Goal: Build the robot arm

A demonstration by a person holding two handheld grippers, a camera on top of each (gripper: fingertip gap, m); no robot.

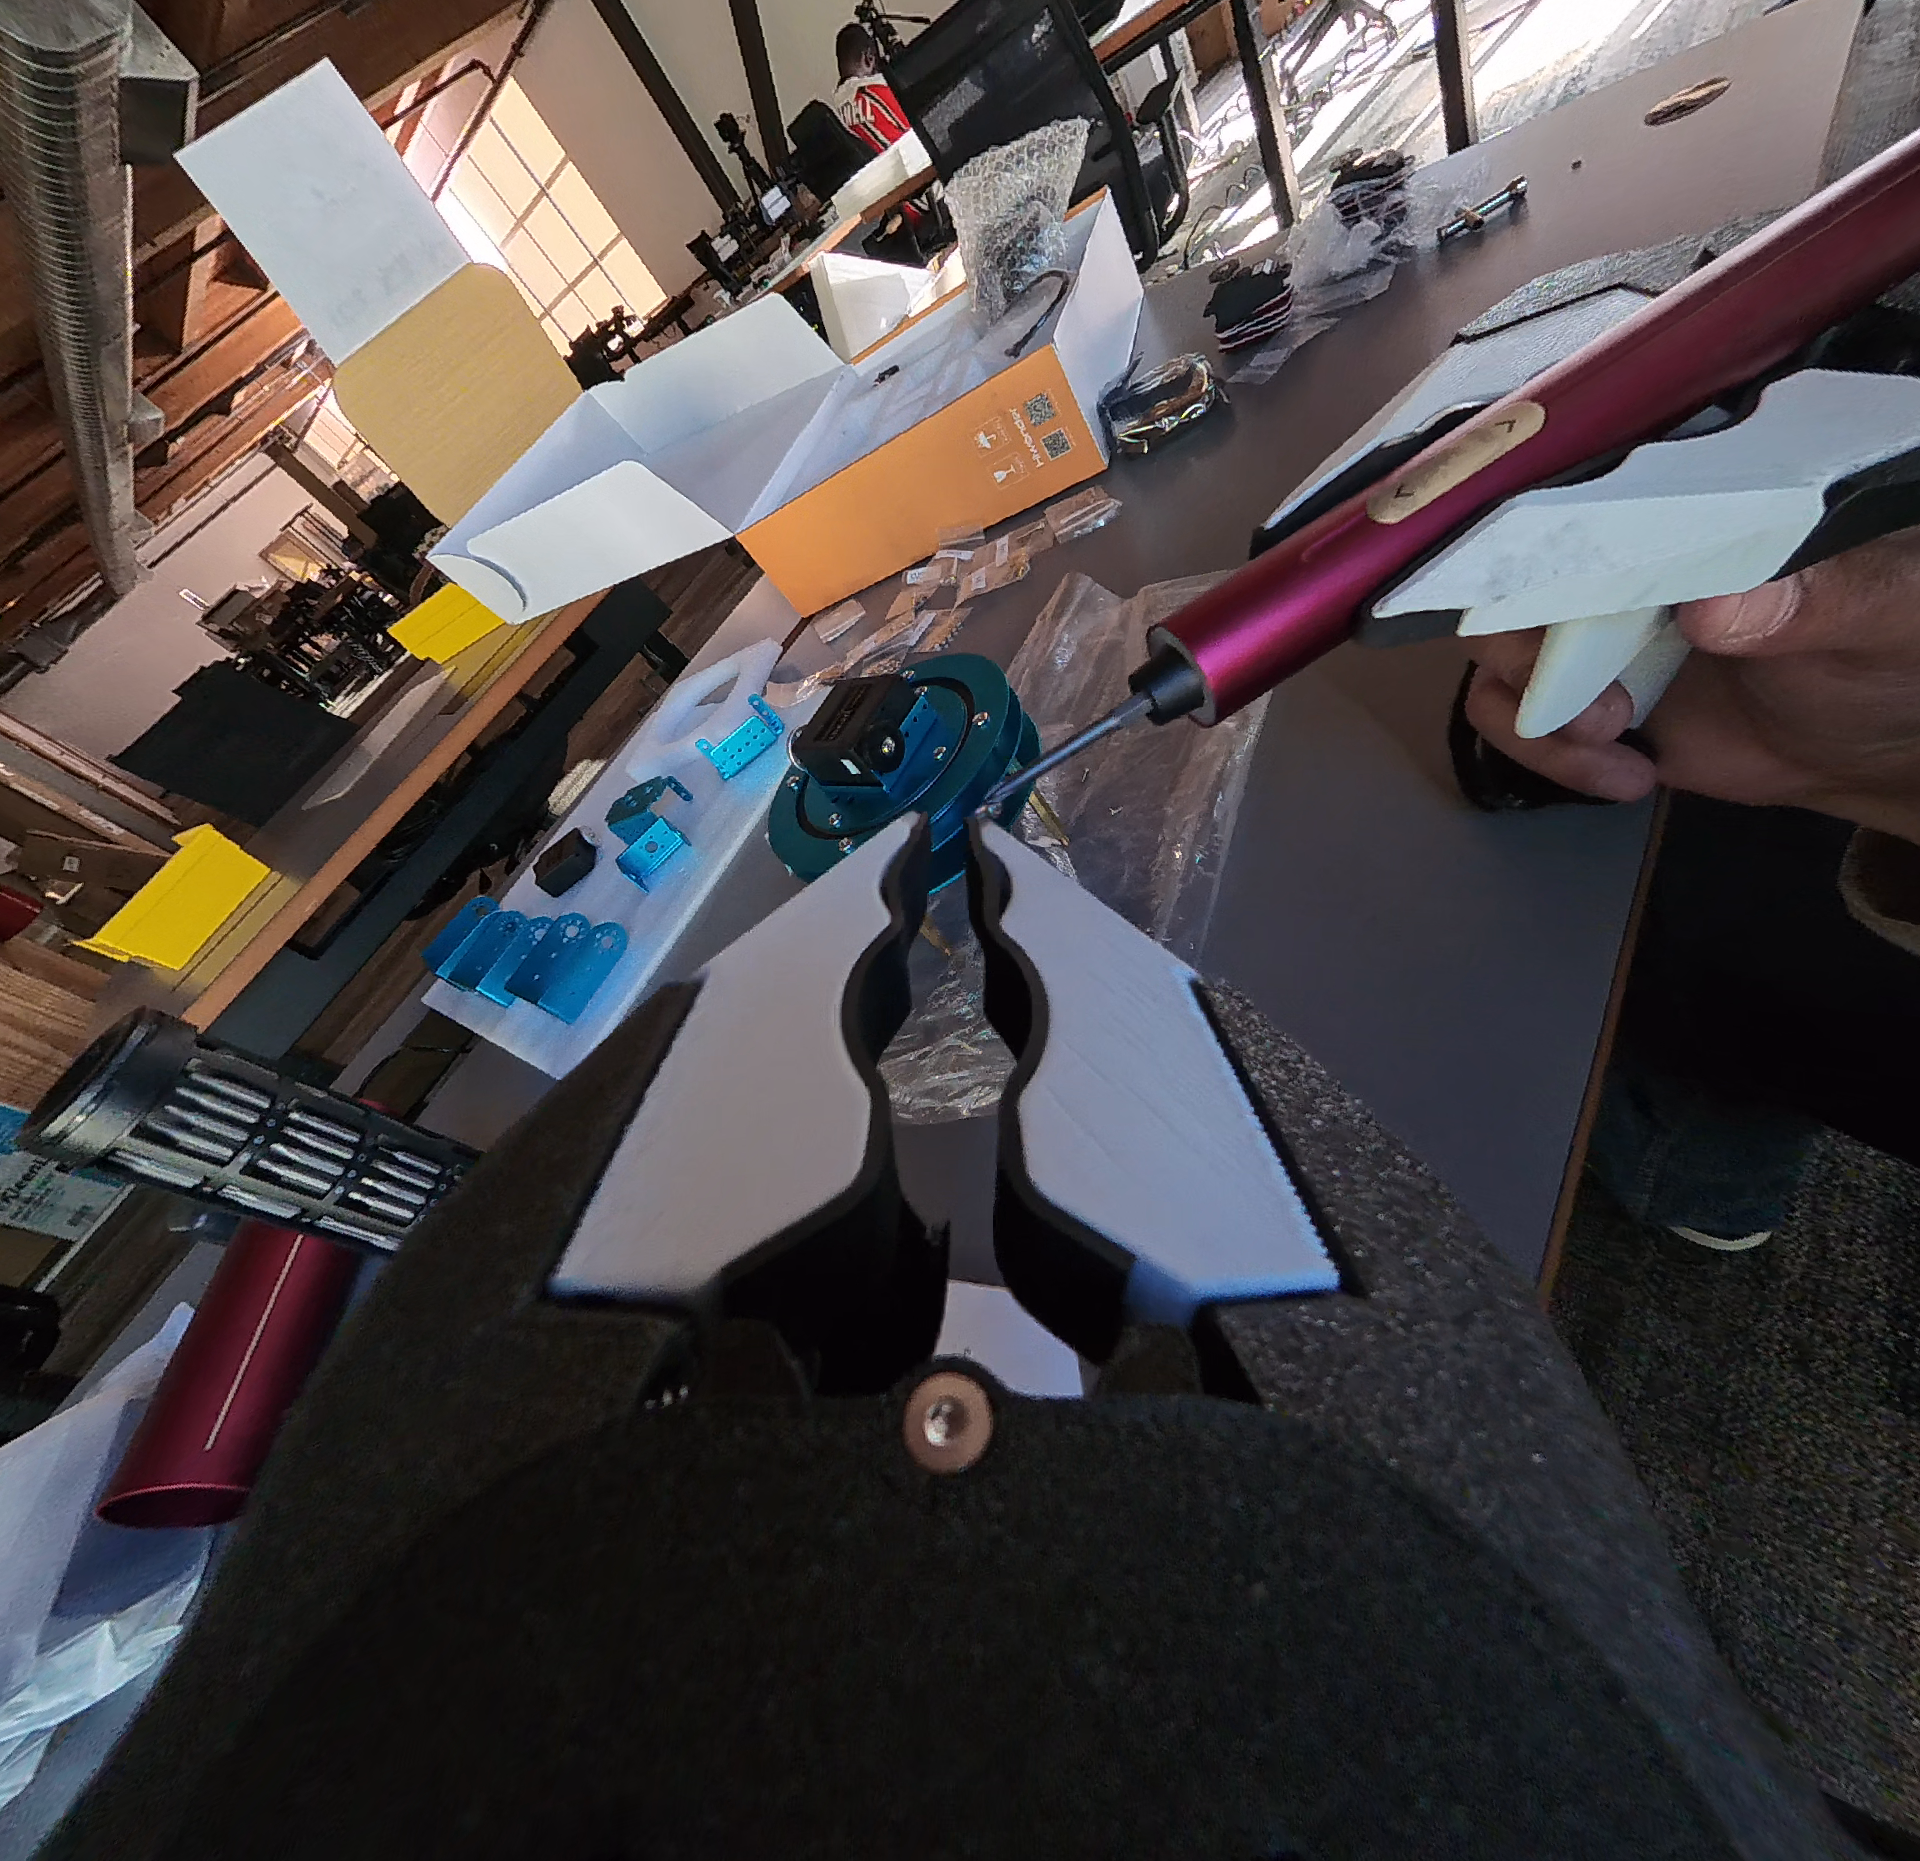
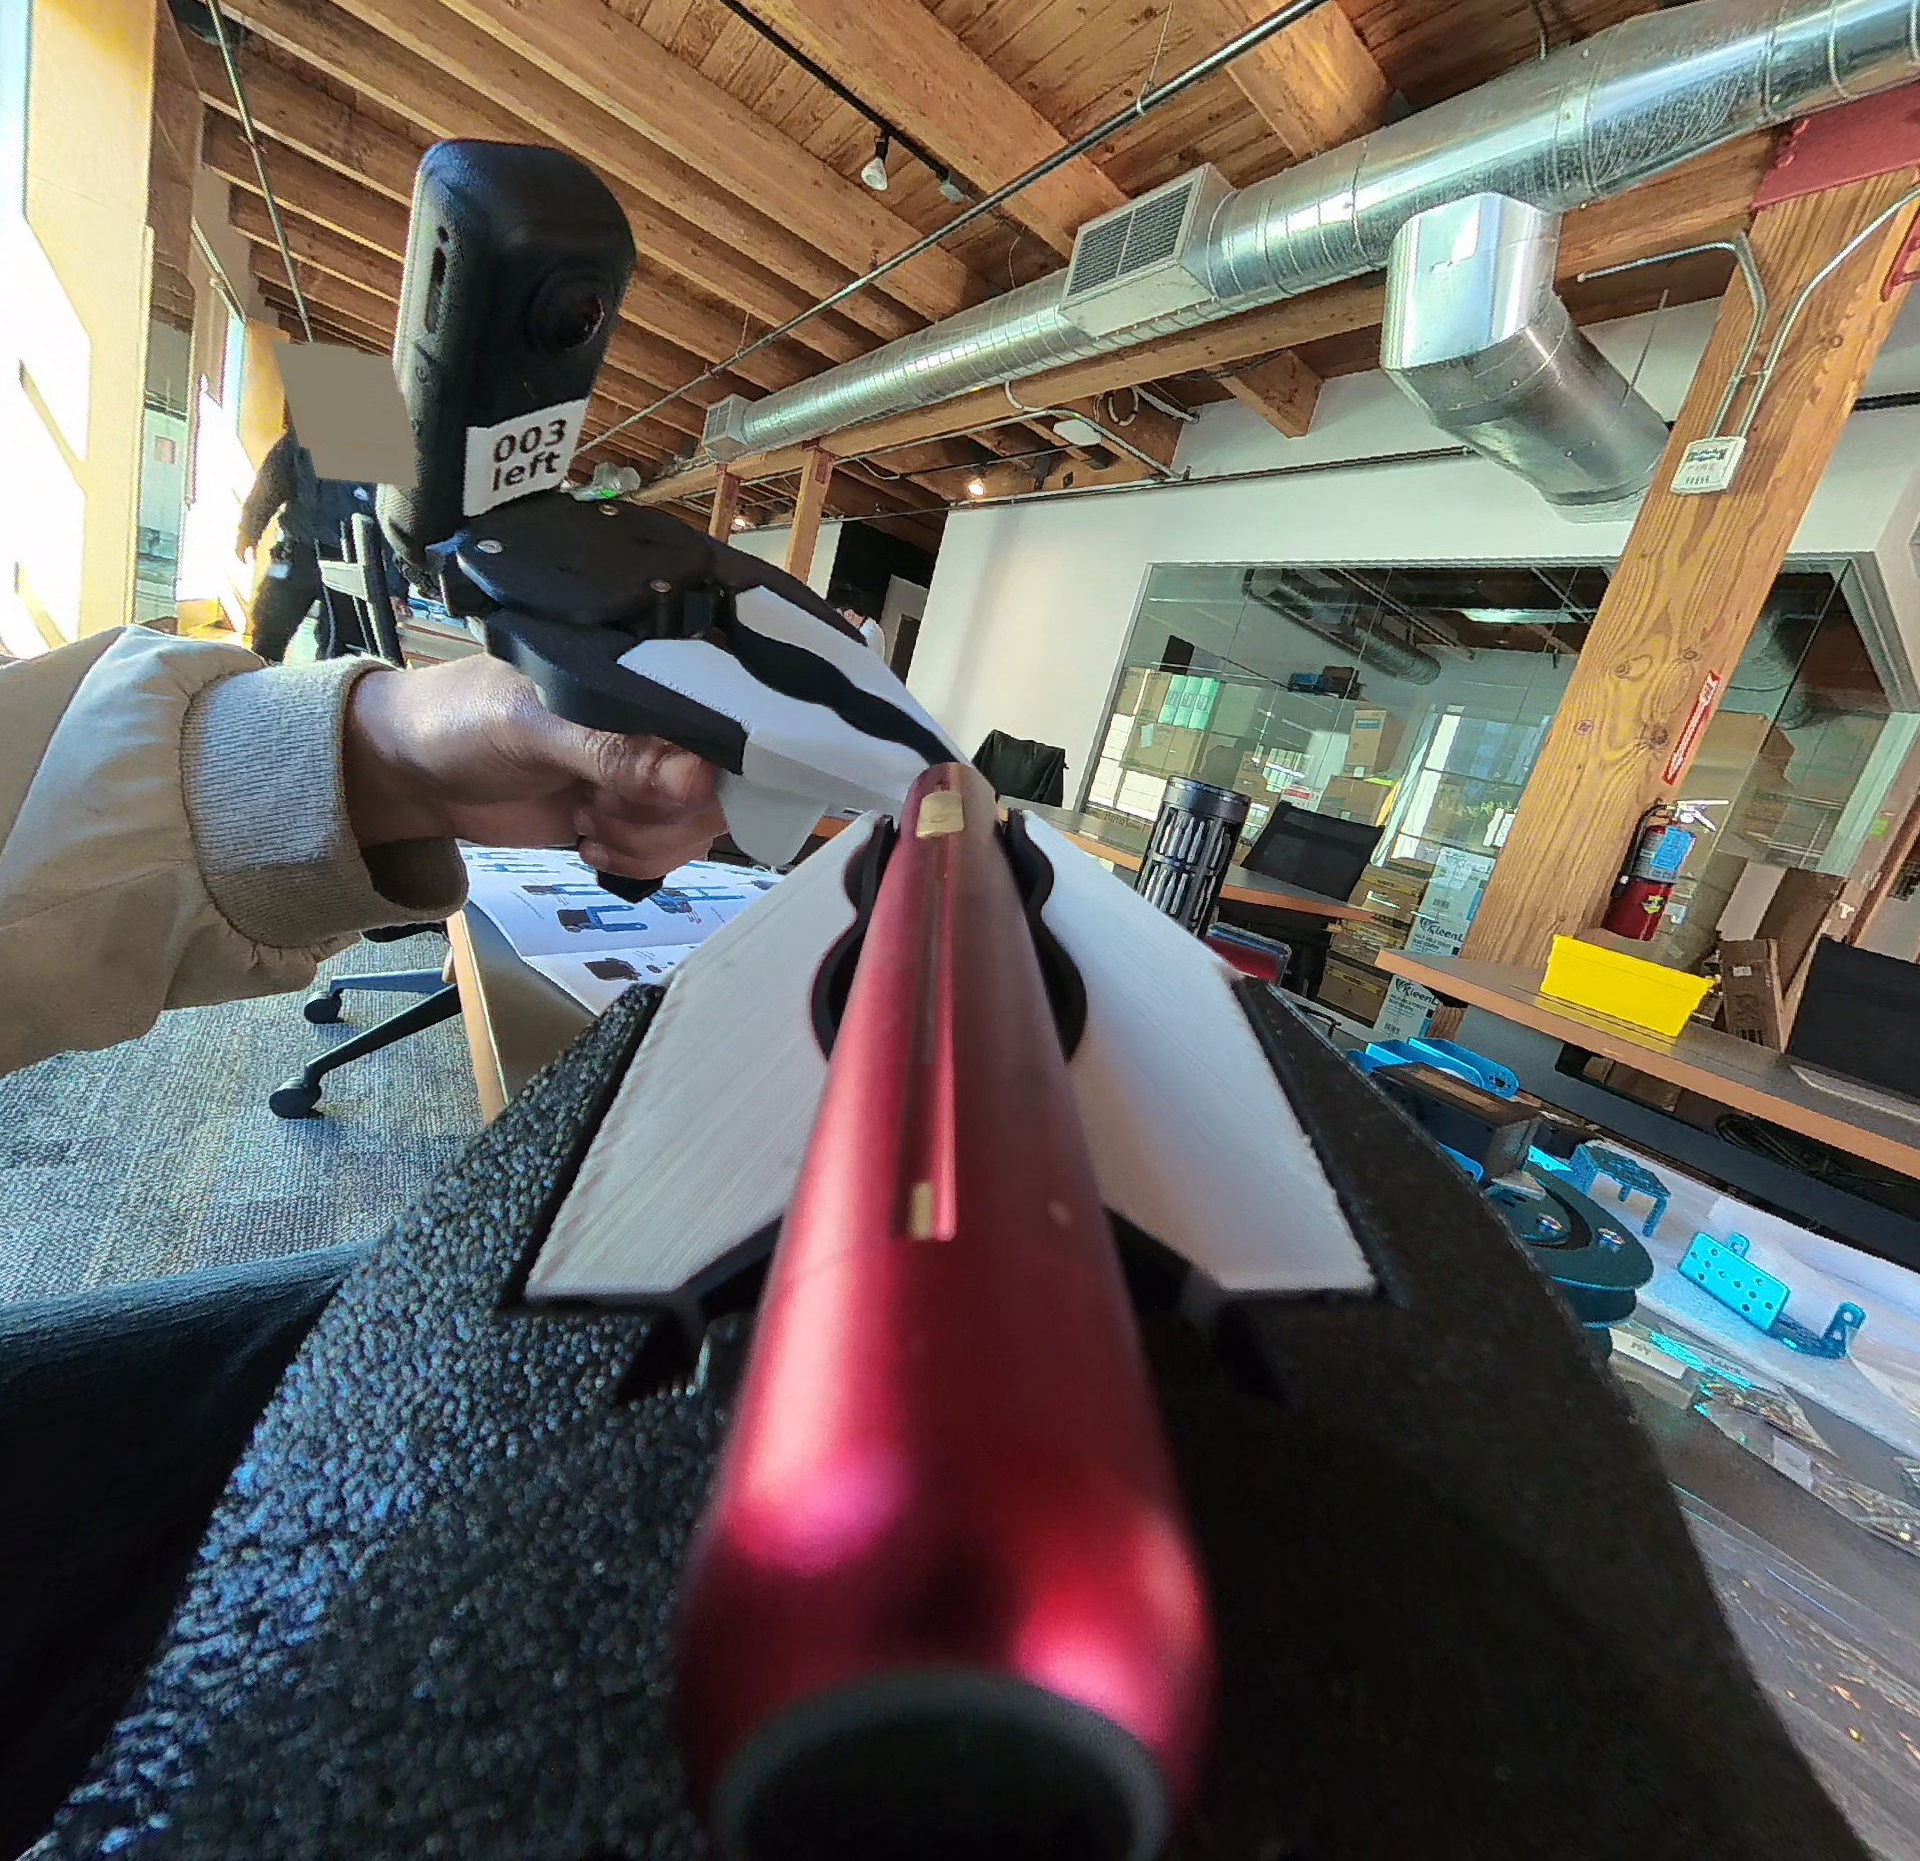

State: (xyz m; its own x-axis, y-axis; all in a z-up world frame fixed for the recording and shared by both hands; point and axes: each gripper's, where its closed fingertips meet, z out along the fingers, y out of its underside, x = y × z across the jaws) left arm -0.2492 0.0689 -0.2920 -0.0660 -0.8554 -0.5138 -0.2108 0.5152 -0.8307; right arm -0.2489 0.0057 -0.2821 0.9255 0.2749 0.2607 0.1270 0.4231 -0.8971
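Note:
My left gripper [image 1: 948, 826] has its jaws almost together at the near rim of a teal round base [image 1: 831, 824]. A black servo [image 1: 857, 741] sits on top of the base. The rim shows in the narrow gap between the tips, so the gripper appears shut on it. My right gripper [image 2: 940, 824] is shut on a red electric screwdriver [image 2: 935, 1292]. In the left wrist view the screwdriver [image 1: 1455, 502] slants down from the right. Its bit [image 1: 1060, 757] touches the base just beside my left fingertips. The left gripper [image 2: 925, 751] shows in the right wrist view, held by a hand.
An open orange and white box [image 1: 914, 481], small screw bags [image 1: 966, 575], blue brackets [image 1: 530, 959] on white foam, a black bit holder [image 1: 249, 1157] and a red tube [image 1: 229, 1375] lie about the grey table. Its edge [image 1: 1600, 1032] runs at right. A booklet [image 2: 592, 907] lies left. Some 7 cm of space lies between my two pairs of fingers.

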